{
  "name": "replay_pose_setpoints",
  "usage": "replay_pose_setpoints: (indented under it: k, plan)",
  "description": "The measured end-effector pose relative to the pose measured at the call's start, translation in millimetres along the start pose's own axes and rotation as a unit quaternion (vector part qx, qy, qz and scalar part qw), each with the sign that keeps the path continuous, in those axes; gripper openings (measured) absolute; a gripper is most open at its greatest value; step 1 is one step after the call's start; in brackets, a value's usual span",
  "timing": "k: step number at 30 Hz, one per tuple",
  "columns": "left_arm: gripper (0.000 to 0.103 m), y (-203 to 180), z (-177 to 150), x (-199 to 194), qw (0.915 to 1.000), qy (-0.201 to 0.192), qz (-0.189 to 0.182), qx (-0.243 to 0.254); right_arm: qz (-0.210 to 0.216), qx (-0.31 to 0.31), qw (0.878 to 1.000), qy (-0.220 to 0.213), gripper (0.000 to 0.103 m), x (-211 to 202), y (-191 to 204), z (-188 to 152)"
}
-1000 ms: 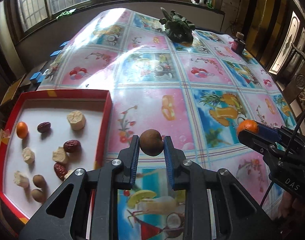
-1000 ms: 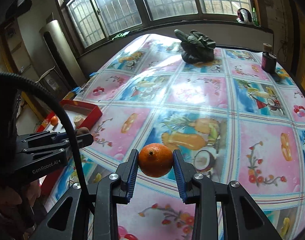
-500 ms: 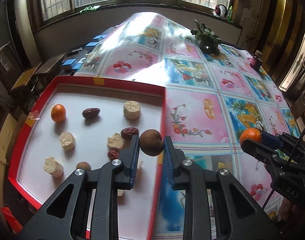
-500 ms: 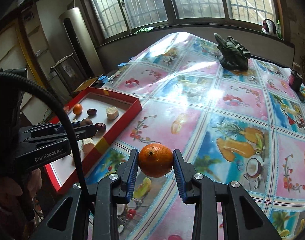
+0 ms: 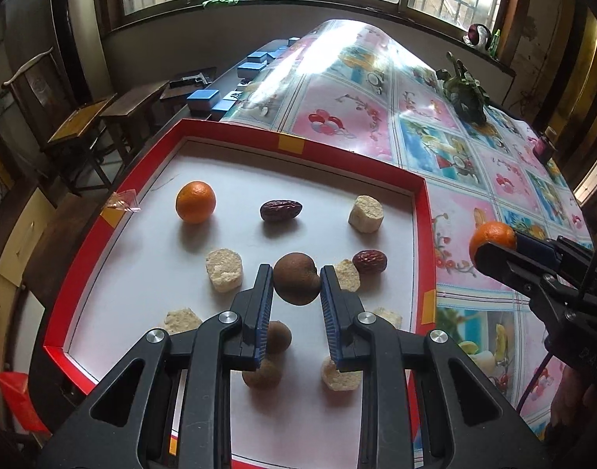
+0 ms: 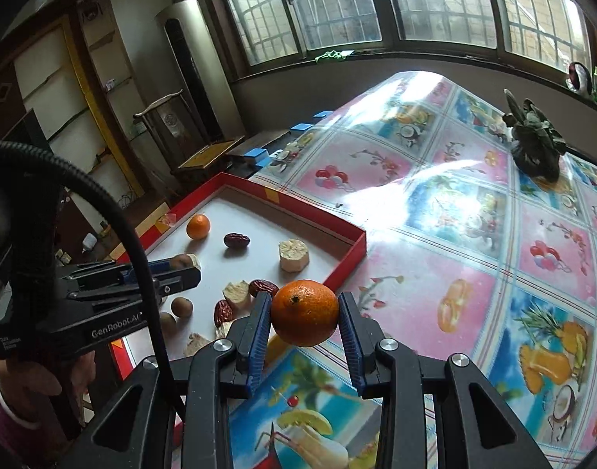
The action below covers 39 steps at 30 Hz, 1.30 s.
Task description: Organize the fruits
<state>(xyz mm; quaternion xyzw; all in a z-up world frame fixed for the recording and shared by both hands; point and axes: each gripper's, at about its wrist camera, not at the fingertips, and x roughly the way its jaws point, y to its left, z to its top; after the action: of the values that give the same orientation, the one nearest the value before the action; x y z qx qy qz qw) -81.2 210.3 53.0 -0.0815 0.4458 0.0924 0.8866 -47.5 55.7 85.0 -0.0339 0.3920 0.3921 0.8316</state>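
Note:
My left gripper is shut on a round brown fruit and holds it above the middle of the red-rimmed white tray. The tray holds an orange, red dates, pale banana chunks and two more brown fruits. My right gripper is shut on an orange and hangs over the tablecloth just right of the tray's right rim. It also shows at the right in the left wrist view.
The table carries a glossy fruit-print cloth. A dark green bundle lies at the far side. Blue boxes and wooden stools stand beyond the tray's far left corner.
Both grippers have moved left. The left one has gone from the tray's right rim to over its middle. The right one has come closer to the tray. Both keep their fruit.

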Motion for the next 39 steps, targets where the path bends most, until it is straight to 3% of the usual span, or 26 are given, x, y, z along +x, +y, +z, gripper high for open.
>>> replay_pose_setpoints:
  k: [10, 20, 24, 25, 30, 39]
  plan:
    - [0.023, 5.3, -0.8, 13.7, 0.9996, 0.003, 0.026, 0.010, 0.035, -0.030, 0.999, 0.029, 0.033, 64.9, 25.7, 29.3]
    - [0.025, 10.9, 1.4, 20.3, 0.9987, 0.009, 0.050, 0.011, 0.039, -0.041, 0.997, 0.049, 0.033, 107.2, 29.7, 36.6]
    - [0.058, 10.2, 1.1, 21.7, 0.9988, 0.008, 0.048, 0.008, 0.039, -0.041, 0.998, 0.038, 0.034, 110.7, 29.2, 39.6]
    - [0.060, 10.4, 1.0, 21.0, 0.9989, 0.005, 0.046, 0.008, 0.040, -0.042, 0.998, 0.034, 0.034, 111.4, 29.7, 40.3]
    - [0.060, 9.6, -0.9, 17.2, 0.9985, 0.003, 0.053, 0.014, 0.039, -0.056, 0.997, 0.034, 0.034, 111.5, 36.9, 39.6]
    - [0.060, 8.5, -5.6, 11.8, 0.9983, 0.002, 0.057, 0.015, 0.056, -0.025, 0.997, 0.047, 0.038, 102.6, 28.8, 34.5]
